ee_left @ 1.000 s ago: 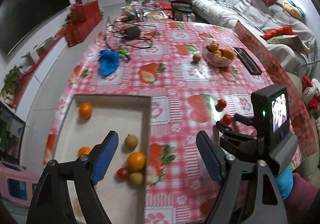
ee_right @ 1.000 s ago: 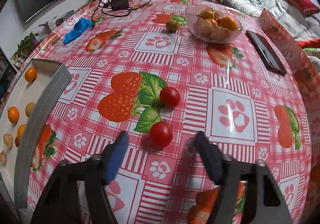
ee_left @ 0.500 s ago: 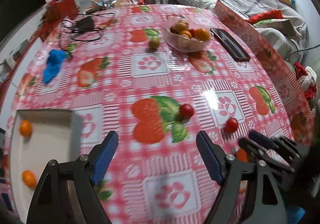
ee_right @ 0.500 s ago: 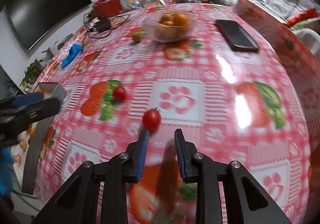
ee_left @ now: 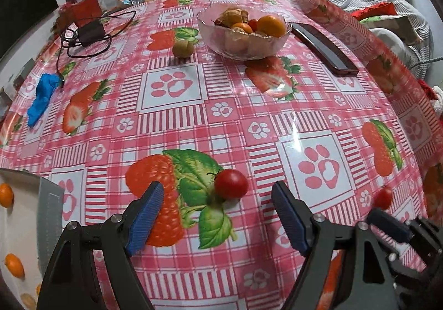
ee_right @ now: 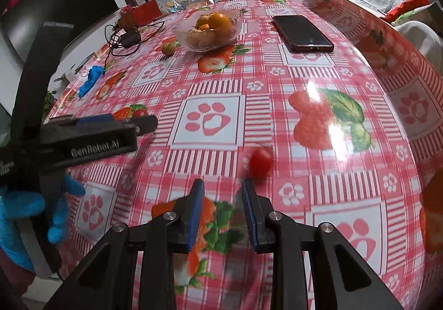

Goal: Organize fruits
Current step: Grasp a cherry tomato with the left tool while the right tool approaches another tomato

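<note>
Left wrist view, scanning from the left: a shallow white tray (ee_left: 19,216) with small orange fruits (ee_left: 6,194) sits at the near left edge of the pink strawberry-print tablecloth (ee_left: 221,116). The left gripper (ee_left: 216,213) hangs with blue-padded fingers spread wide, a round red cherry tomato (ee_left: 231,183) lying on the cloth between and just beyond their tips, untouched. Farther right, a second small red tomato (ee_left: 383,198) lies just ahead of the right gripper (ee_right: 223,210), whose fingers are narrowly parted and hold nothing. Far back, a clear glass fruit bowl (ee_left: 243,33) stands beside a black phone (ee_left: 322,48).
</note>
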